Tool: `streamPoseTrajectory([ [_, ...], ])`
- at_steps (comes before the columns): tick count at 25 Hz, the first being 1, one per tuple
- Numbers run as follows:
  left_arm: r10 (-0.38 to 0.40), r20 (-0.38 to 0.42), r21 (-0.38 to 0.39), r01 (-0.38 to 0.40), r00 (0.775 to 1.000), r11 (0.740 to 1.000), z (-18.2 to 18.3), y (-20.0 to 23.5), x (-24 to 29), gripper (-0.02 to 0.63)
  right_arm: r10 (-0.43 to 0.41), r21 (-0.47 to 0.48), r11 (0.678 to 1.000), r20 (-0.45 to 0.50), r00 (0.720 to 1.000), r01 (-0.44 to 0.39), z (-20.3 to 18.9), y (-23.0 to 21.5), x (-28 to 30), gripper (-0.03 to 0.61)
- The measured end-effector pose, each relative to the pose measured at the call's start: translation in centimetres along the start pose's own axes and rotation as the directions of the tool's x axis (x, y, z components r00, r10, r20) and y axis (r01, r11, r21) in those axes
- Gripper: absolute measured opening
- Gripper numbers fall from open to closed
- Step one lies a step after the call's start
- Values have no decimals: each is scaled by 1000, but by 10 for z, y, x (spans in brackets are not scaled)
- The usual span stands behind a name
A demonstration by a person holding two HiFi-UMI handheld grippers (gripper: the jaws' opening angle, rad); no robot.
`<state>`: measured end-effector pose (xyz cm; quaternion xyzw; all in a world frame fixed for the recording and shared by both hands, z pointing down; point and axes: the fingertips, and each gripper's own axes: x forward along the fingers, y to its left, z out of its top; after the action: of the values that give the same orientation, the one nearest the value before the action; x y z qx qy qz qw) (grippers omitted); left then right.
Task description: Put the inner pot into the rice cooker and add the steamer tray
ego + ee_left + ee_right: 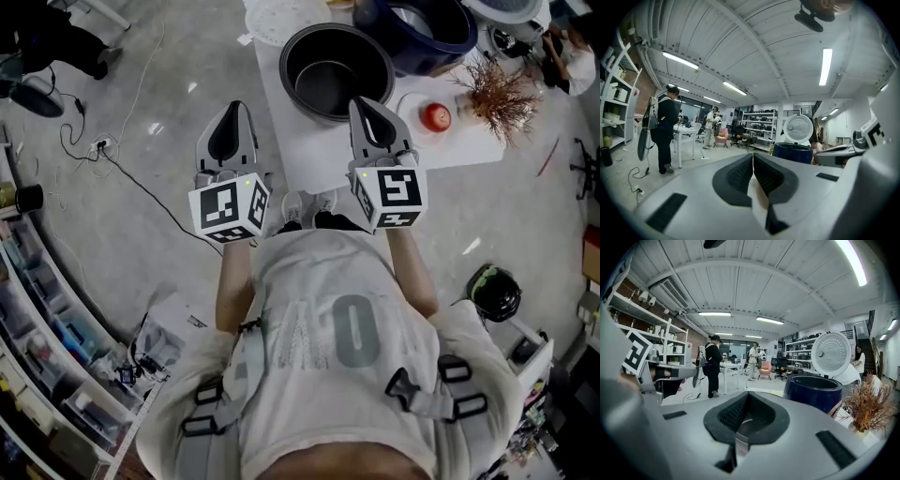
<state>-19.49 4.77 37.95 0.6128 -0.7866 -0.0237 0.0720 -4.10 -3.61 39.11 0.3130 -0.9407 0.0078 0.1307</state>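
Note:
The black inner pot (328, 70) stands empty on the white table (309, 155). Behind it is the dark blue rice cooker (427, 28) (793, 152) (813, 392), its white lid (830, 354) raised. A white perforated steamer tray (281, 19) lies at the table's far left. My left gripper (234, 106) (753, 154) is shut and empty, held over the floor left of the table. My right gripper (362, 101) (747, 393) is shut and empty too, over the table by the pot's near right rim.
A red apple (434, 116) on a white plate and a dried plant (502, 89) (865, 404) sit right of the pot. Cables (131, 178) trail across the floor at left beside shelving (37, 309). People stand at a far white desk (686, 136).

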Motion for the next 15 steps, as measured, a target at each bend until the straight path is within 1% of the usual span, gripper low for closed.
streamPoseTrajectory([
  [2, 19, 4, 4, -19, 1000, 1000, 1, 0, 0, 21, -4, 4, 1000, 7, 1000, 4, 1, -3, 0, 6],
  [7, 29, 19, 21, -30, 999, 999, 8, -8, 2, 21, 2, 12, 1000, 13, 1000, -2, 1, -9, -5, 6],
  [9, 16, 13, 28, -16, 1000, 999, 9, -13, 3, 21, 18, 22, 1000, 21, 1000, -18, 2, -9, -6, 6],
  [10, -5, 4, 34, 5, 1000, 999, 8, -17, 4, 23, 37, 35, 999, 29, 999, -38, 3, -8, -5, 6],
  [11, -33, -6, 34, 34, 999, 999, 6, -21, 6, 75, 66, 54, 996, 42, 997, -68, 5, -5, -3, 162],
  [12, -59, -8, 23, 59, 998, 998, 6, -24, 8, 240, 94, 75, 992, 59, 994, -99, 7, -3, -1, 414],
  [13, -70, 2, 6, 70, 998, 998, 6, -24, 9, 336, 109, 94, 989, 76, 991, -116, 8, -2, 0, 431],
  [15, -55, 32, -29, 56, 998, 998, 10, -20, 8, 338, 111, 129, 984, 88, 990, -122, 8, -5, 0, 431],
])
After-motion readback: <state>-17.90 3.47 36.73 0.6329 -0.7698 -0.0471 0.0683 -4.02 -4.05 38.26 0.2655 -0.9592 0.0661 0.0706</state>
